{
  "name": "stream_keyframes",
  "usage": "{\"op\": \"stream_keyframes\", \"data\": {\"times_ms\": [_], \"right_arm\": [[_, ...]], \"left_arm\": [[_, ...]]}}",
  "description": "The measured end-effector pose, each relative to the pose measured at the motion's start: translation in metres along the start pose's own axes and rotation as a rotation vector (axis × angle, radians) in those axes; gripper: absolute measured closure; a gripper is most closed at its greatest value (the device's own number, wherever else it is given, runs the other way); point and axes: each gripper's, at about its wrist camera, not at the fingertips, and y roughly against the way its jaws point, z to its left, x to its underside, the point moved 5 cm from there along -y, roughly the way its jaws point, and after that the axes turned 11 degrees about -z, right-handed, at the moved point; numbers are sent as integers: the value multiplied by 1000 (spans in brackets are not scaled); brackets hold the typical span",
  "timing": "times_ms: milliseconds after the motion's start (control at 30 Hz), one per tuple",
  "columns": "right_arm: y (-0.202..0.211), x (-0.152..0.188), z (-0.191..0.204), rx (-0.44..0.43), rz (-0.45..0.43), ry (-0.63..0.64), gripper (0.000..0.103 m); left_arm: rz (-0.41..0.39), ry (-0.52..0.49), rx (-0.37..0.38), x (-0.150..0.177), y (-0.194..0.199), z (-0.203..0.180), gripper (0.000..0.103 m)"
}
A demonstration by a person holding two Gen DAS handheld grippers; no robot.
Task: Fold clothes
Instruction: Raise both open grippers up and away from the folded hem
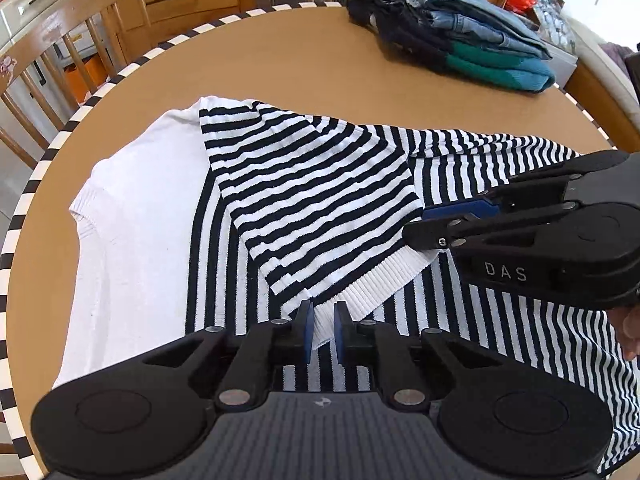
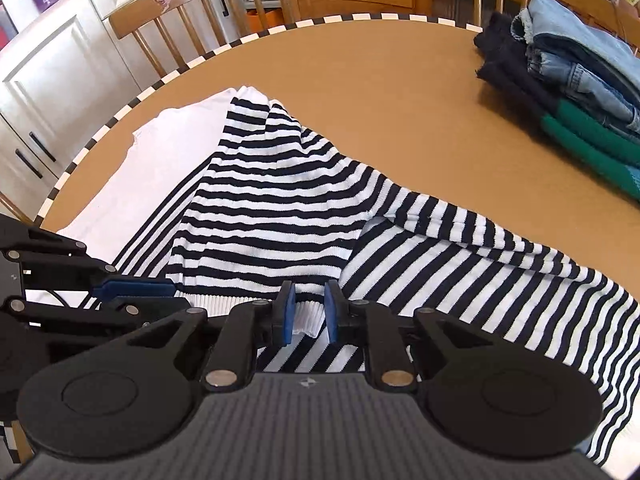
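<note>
— Covering most of the round table (image 1: 320,60), what's that?
— A striped sweater (image 1: 304,184), spread flat, one sleeve folded across its body; a stack of folded clothes (image 1: 460,28) sits at the far edge.
— And the tongs?
— The left gripper (image 1: 323,330) and right gripper (image 2: 310,312) each straddle the white ribbed cuff (image 2: 306,318), jaws slightly parted, pads not pressing.

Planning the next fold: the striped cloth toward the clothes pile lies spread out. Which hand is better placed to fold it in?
Probably the right. The right gripper sits at the cuff end nearer that spread cloth; the left gripper is at the other end, toward the white panel.
</note>
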Motion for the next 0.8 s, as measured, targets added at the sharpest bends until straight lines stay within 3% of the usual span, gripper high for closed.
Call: {"op": "stream_keyframes", "data": {"times_ms": [367, 433, 633, 800], "right_arm": [[6, 1, 4, 43, -37, 10, 84], [11, 3, 8, 50, -56, 19, 84], [13, 14, 15, 74, -57, 0, 82], [53, 18, 26, 87, -134, -44, 81]], "left_arm": [[22, -8, -20, -1, 1, -3, 90], [-13, -28, -23, -3, 11, -4, 90], [15, -49, -38, 10, 5, -3, 88], [-4, -64, -30, 18, 30, 0, 85]]}}
